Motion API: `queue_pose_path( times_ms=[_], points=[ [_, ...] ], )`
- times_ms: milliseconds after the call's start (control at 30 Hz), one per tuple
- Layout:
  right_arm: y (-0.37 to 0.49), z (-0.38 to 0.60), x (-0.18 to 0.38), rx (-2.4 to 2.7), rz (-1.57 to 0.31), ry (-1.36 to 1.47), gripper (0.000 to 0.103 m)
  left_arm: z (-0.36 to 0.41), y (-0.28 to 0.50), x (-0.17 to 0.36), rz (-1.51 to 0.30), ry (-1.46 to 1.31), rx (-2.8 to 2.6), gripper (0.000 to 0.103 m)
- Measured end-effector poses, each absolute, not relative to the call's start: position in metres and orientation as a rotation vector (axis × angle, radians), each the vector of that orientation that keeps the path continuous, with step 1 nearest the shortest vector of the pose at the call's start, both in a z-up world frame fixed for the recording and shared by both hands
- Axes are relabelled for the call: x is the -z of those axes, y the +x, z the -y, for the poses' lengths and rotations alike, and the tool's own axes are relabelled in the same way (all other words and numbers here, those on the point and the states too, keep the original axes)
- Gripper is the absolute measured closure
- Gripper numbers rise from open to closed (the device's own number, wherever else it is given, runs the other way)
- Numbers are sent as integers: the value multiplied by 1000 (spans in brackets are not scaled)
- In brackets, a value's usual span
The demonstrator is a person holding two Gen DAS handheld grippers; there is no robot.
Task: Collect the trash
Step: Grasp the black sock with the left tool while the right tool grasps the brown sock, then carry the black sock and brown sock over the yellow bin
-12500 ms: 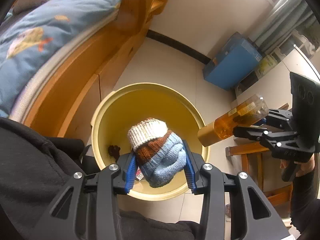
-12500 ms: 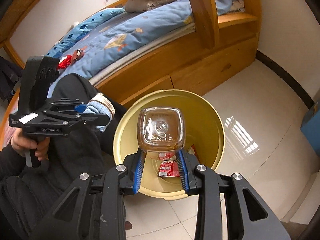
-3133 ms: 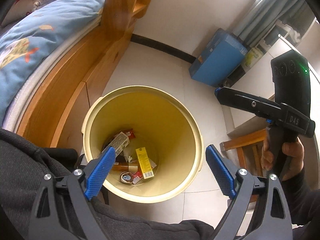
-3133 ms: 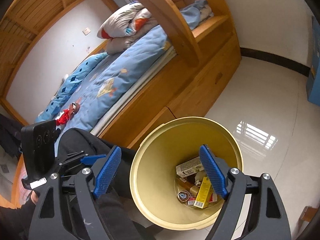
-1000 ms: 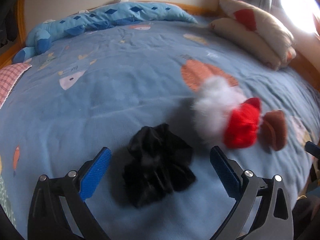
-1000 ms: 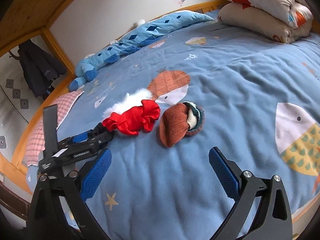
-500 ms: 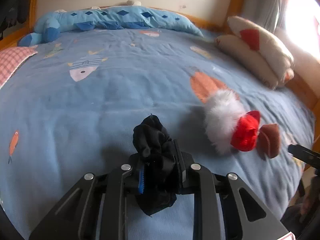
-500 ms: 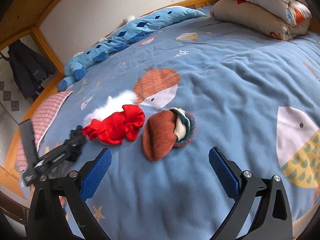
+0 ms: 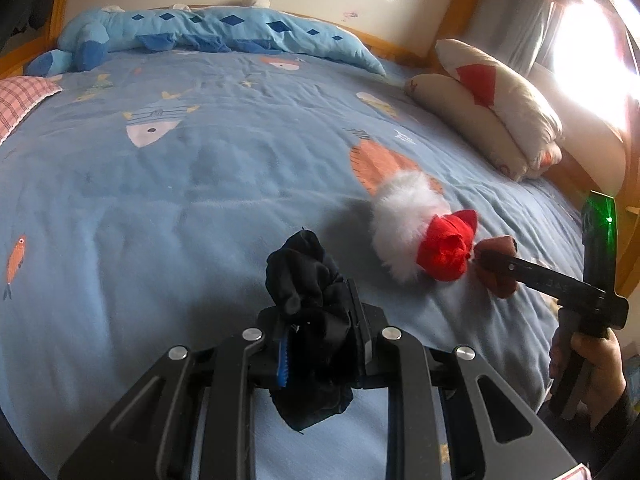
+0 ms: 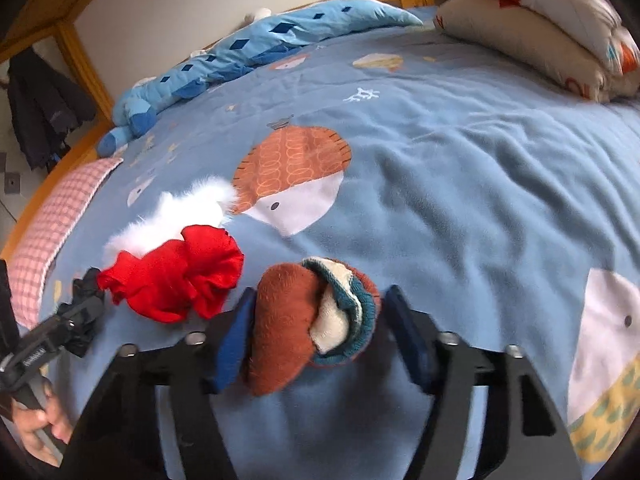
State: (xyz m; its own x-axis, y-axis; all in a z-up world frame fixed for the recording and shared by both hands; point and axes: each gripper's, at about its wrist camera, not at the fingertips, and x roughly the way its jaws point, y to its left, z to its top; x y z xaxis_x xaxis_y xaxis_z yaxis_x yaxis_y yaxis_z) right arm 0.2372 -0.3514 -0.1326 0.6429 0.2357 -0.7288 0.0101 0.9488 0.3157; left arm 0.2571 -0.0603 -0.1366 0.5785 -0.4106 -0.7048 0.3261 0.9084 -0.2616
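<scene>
My left gripper (image 9: 320, 336) is shut on a crumpled black sock (image 9: 308, 280) and holds it just above the blue blanket (image 9: 160, 184). My right gripper (image 10: 316, 324) sits around a rolled brown, teal and cream sock (image 10: 308, 320) lying on the blanket; its blue pads (image 10: 234, 344) stand close to both sides of the sock, with a small gap on the right. A red sock (image 10: 176, 276) and a fluffy white sock (image 10: 180, 212) lie just left of it. In the left wrist view the red sock (image 9: 446, 252), white sock (image 9: 404, 216) and right gripper (image 9: 492, 264) show at right.
Stacked cream and red pillows (image 9: 496, 116) lie at the bed's far right. A long blue plush toy (image 9: 192, 32) lies along the wall. A pink checked pillow (image 10: 52, 224) is at the left. The wooden bed frame (image 9: 592, 184) borders the right side.
My right gripper has moved forward and down onto the brown sock and narrowed around it. My left gripper has lifted the black sock slightly.
</scene>
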Motion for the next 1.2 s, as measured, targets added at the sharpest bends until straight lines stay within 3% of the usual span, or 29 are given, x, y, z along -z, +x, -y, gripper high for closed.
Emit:
queue_pose_path(
  times_ms=[67,433,767,1200],
  points=[
    [234,350,130,-126,-853,283,60,62,254,136,-845,-110,438,80],
    [187,363,93,-253,-680,508,61,75,214,117,-828,-173,528,80],
    [88,351,71,-402,-628,565,61,107,149,86,-813,-137,709,80],
    [-59,415,66,-228,-576,635,61,196,41,79,-854,-18,1025,80]
  ],
)
